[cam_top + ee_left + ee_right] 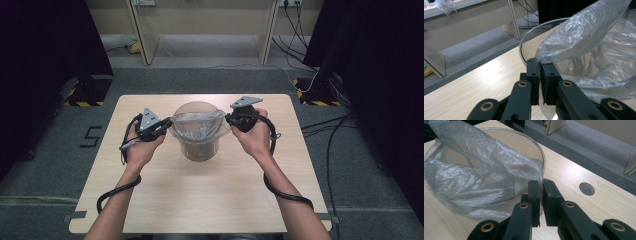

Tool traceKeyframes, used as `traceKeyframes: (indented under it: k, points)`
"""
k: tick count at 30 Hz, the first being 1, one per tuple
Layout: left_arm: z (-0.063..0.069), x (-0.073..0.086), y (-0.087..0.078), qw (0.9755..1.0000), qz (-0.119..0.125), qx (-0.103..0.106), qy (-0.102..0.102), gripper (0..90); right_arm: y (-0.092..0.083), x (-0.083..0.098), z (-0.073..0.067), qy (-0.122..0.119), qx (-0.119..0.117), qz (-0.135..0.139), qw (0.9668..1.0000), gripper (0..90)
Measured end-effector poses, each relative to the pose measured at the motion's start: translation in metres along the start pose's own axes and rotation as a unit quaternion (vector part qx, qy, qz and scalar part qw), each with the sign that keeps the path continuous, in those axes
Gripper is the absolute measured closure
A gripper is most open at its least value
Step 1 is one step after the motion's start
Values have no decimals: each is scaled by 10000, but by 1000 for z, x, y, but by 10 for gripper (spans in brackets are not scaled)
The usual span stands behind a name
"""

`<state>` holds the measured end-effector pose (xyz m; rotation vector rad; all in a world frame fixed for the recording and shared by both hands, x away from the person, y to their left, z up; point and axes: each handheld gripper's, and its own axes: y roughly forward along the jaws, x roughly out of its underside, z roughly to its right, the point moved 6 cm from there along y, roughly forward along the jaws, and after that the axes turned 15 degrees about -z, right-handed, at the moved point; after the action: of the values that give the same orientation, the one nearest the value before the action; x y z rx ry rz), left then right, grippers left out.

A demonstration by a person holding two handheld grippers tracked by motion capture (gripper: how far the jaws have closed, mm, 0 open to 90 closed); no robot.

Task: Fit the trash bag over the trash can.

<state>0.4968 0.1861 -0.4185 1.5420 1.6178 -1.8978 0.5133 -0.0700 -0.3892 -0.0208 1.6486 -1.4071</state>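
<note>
The clear plastic bag [197, 121] sits in the round clear bin [198, 150] mid-table [165, 200], its mouth stretched between opposite rim sides, where the left gripper [167, 123] and right gripper [228, 119] each pinch bag film, equally near, facing inward.

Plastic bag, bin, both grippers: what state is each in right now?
Plastic bag: open, lining the bin, its edge stretched between both grippers.
Clear bin: upright on the table, bag inside.
Left gripper: shut on the bag's edge at the rim.
Right gripper: shut on the bag's edge at the rim.
</note>
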Motion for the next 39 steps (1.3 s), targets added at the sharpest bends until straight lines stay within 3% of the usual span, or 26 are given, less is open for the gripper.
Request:
traceKeyframes:
  k: [15, 24, 29, 36, 39]
  points:
    - [-11, 0, 15, 9999, -88, -80, -48, 842, 30, 0, 8, 237, 190, -166, 9994, 881]
    - [-14, 2, 21, 9998, -143, -98, -74, 841, 43, 5, 9, 308, 143, -294, 9990, 879]
    - [-15, 2, 22, 9998, -147, -95, -88, 841, 44, 6, 9, 283, 131, -339, 9989, 872]
    - [-16, -1, 20, 9998, -101, -168, 15, 843, 26, 6, 10, 273, 93, -168, 9994, 789]
    - [-15, -1, 21, 9998, -127, -147, -38, 844, 20, 6, 11, 232, 97, -133, 9996, 764]
